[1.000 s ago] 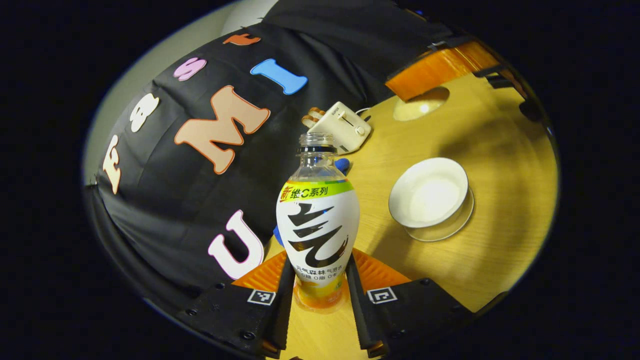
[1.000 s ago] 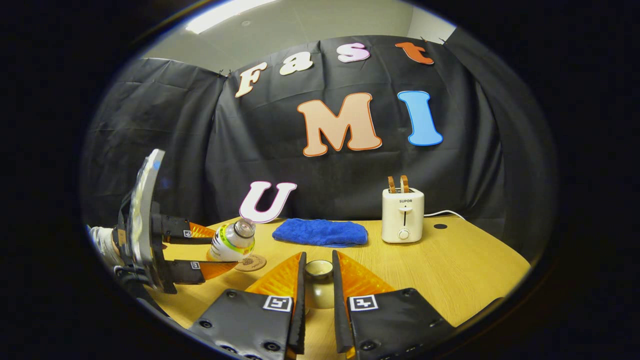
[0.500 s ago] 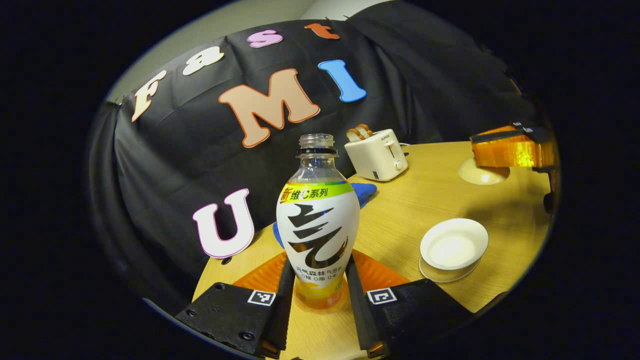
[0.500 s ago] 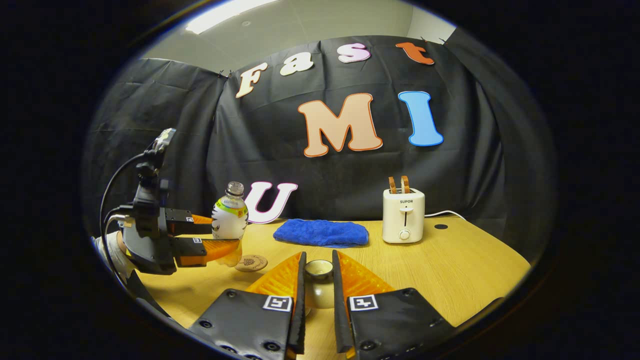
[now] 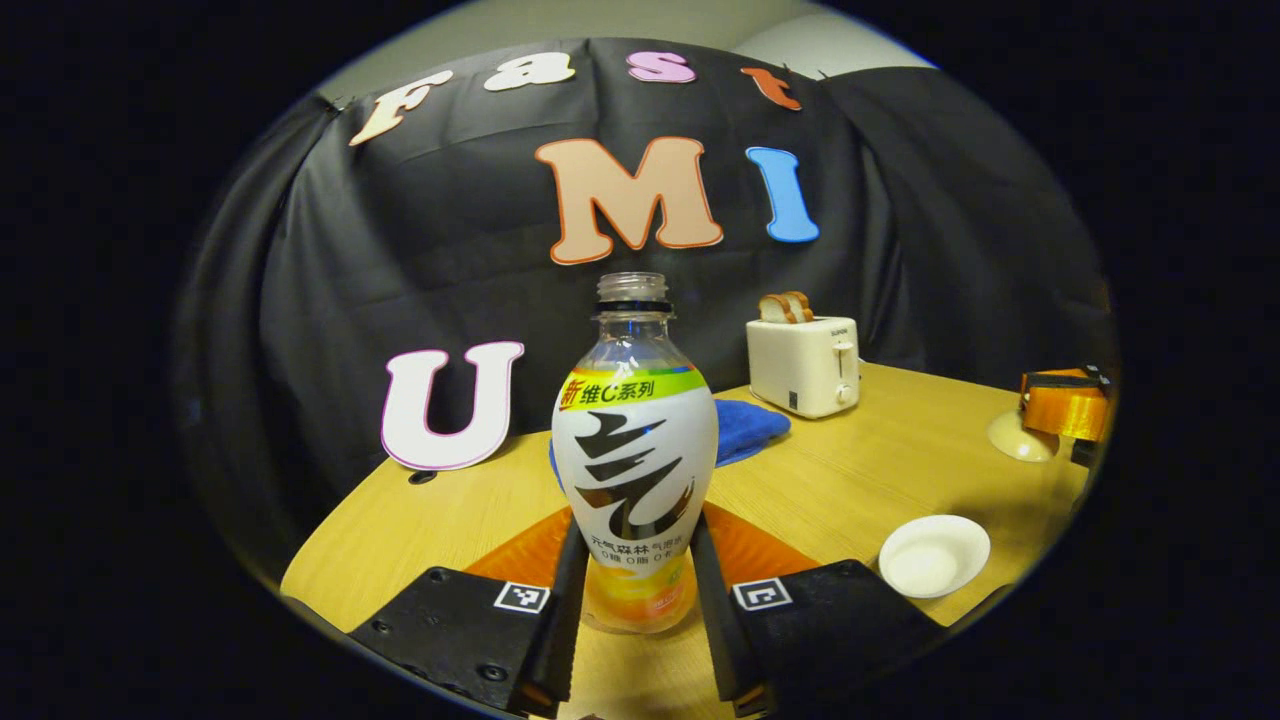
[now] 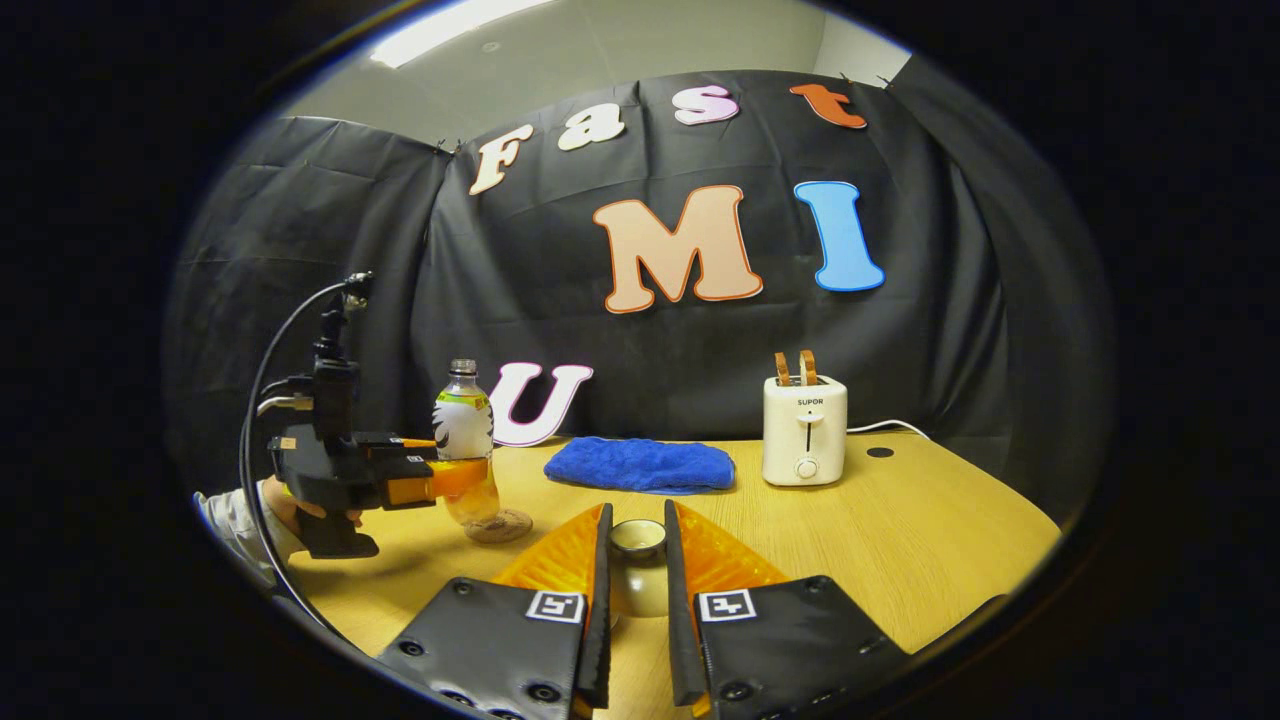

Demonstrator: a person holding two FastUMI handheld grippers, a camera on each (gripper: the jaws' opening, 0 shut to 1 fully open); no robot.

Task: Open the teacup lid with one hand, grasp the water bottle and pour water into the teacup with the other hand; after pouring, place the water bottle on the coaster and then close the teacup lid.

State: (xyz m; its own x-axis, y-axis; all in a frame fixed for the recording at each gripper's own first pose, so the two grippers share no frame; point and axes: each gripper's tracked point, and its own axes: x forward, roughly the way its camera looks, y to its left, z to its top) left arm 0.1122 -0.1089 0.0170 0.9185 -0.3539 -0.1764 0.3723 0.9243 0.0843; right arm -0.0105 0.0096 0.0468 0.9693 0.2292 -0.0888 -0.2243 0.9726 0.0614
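A clear capless bottle [image 5: 636, 470] with a white label and some orange drink stands upright between the fingers of my left gripper [image 5: 635, 530], which is shut on its lower body. In the right gripper view the bottle [image 6: 463, 430] is at the left, its base on or just above a round cork coaster [image 6: 499, 526], and the left gripper [image 6: 440, 472] is held by a hand. The white teacup [image 5: 934, 556] sits uncovered on the table at the lower right. My right gripper [image 6: 637, 515] is shut on the cream lid [image 6: 637, 590], lifted off the cup; the same lid [image 5: 1015, 440] shows far right.
A blue cloth [image 6: 640, 465] lies folded at the back of the wooden table [image 6: 900, 530]. Right of it a white toaster [image 6: 805, 430] holds two bread slices, its cable trailing behind. The black booth wall closes off the back.
The bottle swung from tilted on its side to upright and came down over the coaster. The right gripper kept still with the lid.
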